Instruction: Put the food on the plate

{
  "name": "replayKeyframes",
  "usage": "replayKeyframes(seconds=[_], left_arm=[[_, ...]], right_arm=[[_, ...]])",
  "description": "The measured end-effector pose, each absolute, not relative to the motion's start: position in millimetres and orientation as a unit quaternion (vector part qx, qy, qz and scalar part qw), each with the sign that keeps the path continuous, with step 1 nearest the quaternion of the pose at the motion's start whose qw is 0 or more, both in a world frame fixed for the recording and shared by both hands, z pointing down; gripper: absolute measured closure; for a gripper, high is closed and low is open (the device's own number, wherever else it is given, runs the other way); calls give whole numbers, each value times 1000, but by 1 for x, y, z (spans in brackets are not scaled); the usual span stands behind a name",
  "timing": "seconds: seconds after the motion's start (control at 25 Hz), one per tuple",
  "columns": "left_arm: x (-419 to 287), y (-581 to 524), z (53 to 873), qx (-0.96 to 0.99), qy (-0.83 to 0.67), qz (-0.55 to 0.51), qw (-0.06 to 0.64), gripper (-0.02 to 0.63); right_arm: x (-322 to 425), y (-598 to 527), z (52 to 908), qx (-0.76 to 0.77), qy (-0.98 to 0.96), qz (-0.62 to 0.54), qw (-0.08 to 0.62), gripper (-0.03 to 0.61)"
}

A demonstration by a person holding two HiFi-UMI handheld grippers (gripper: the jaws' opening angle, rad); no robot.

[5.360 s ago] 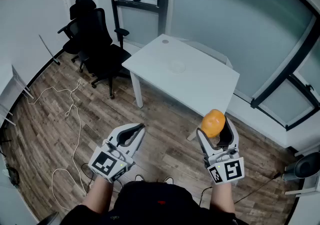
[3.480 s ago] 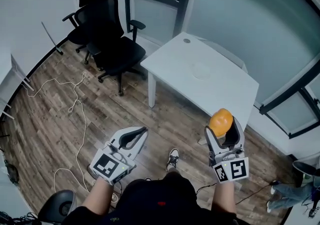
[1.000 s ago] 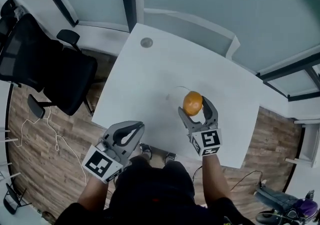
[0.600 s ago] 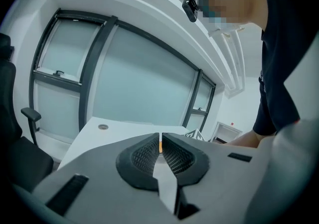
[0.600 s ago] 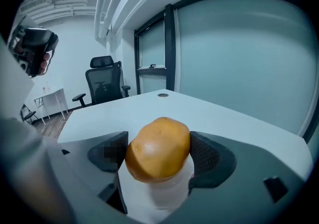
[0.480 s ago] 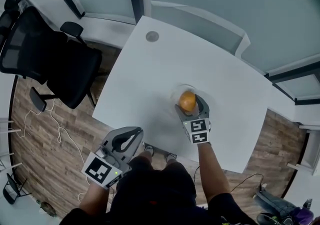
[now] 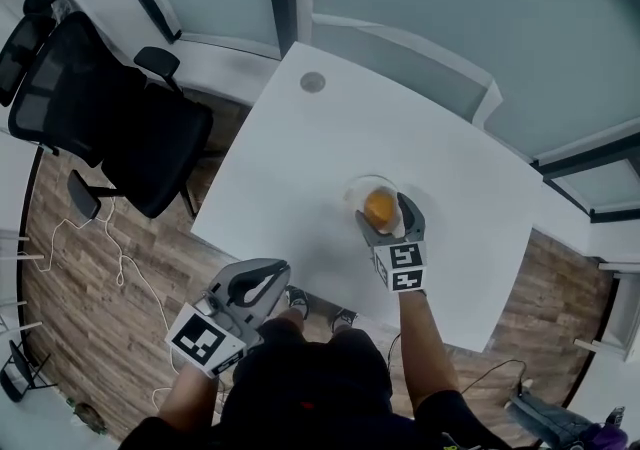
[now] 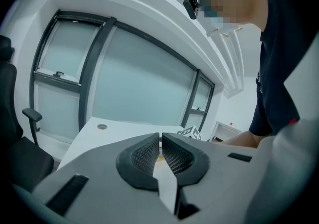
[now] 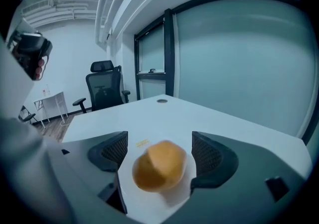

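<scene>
Right gripper (image 7: 386,217) over the table (image 7: 290,153): I have its jaws spread wide, where half a second earlier they clamped the food (image 7: 380,207); the orange, rounded food now lies free between them, inside the rim of the clear plate (image 7: 352,188). Left gripper (image 7: 268,273), unchanged: jaws together on nothing, held off the table's near edge, above the wood floor (image 7: 120,238)

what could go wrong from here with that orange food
1. The orange food lies loose between the right gripper's open fingers and looks round, so it might roll off the plate onto the table.
2. Drawing back, a finger might knock it or shift the plate.
</scene>
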State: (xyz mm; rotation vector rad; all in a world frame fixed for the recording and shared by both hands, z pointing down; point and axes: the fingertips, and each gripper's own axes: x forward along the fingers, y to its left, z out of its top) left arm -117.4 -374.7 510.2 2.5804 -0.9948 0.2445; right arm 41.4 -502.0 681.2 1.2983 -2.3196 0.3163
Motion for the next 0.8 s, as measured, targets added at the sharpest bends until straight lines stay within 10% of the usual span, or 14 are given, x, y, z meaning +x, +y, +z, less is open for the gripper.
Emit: replayKeyframes(seconds=[0.28,0.4,0.8], left_arm=[[-98,-365,462,928,-340,60,138,578],[-84,-358,437,936,-331,45,113,580],[-32,-344,368,954,-296,-9,39,578]], right_arm=[[70,-459,520,493,-865,42,80,203],[79,-421,450,487,-873,0,12,419],[89,-334,325,460,-879,-119,-31,538]])
